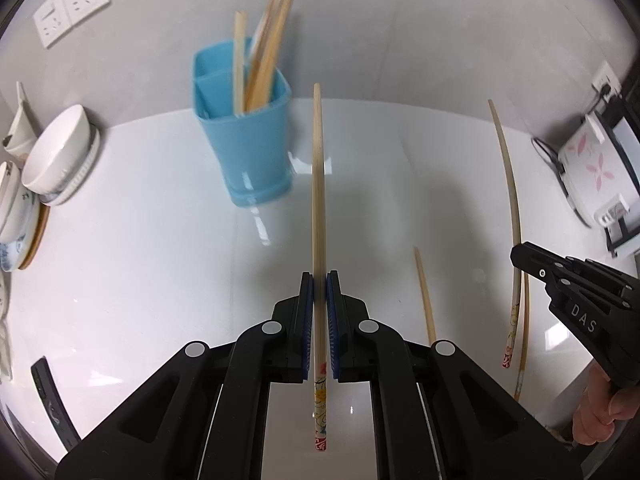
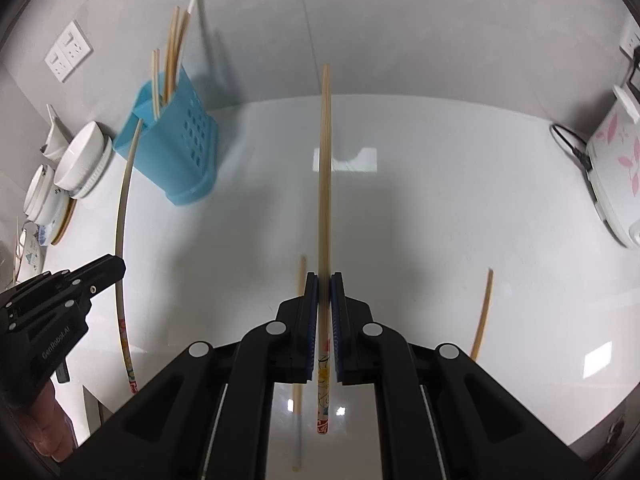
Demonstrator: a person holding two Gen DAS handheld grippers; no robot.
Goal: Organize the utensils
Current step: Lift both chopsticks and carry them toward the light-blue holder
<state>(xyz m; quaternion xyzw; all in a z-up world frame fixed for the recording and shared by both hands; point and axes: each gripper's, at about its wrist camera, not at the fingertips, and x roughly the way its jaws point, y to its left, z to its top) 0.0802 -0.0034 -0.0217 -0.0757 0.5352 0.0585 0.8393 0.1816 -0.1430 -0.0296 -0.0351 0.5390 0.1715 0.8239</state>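
**A:** What is each claw doing?

**B:** The left gripper (image 1: 319, 280) is clenched on a bamboo chopstick (image 1: 318, 200), its blue pads (image 1: 307, 312) pressing the shaft from both sides. The thin end runs forward past the fingertips; the painted, flowered end sticks out behind them. The right gripper (image 2: 324, 280) grasps a second chopstick (image 2: 325, 184) in the same way, thin end ahead, patterned end behind.

**A:** And the holder?

**B:** In the left wrist view the blue utensil holder (image 1: 244, 136) stands ahead of the left claw and a little to its left, against the grey wall, with several chopsticks (image 1: 264, 52) upright in it (the rear compartment, as far as I can tell). From the right claw it sits further off, ahead and well to the left.

**A:** Anything loose on the white countertop (image 1: 140, 240)?

**B:** Yes. One chopstick (image 2: 298, 360) lies under the right claw, just left of its fingers, and another (image 2: 482, 316) lies to its right, apart from it. I cannot tell whether either touches a claw.

**A:** What else is around?

**B:** Stacked white bowls (image 1: 56, 152) and plates far to the left of both claws, a white rice cooker (image 2: 616, 168) with pink flowers far to the right, and wall sockets (image 1: 68, 4) above the bowls. A person's hand (image 1: 608, 408) shows behind the right gripper in the left wrist view.
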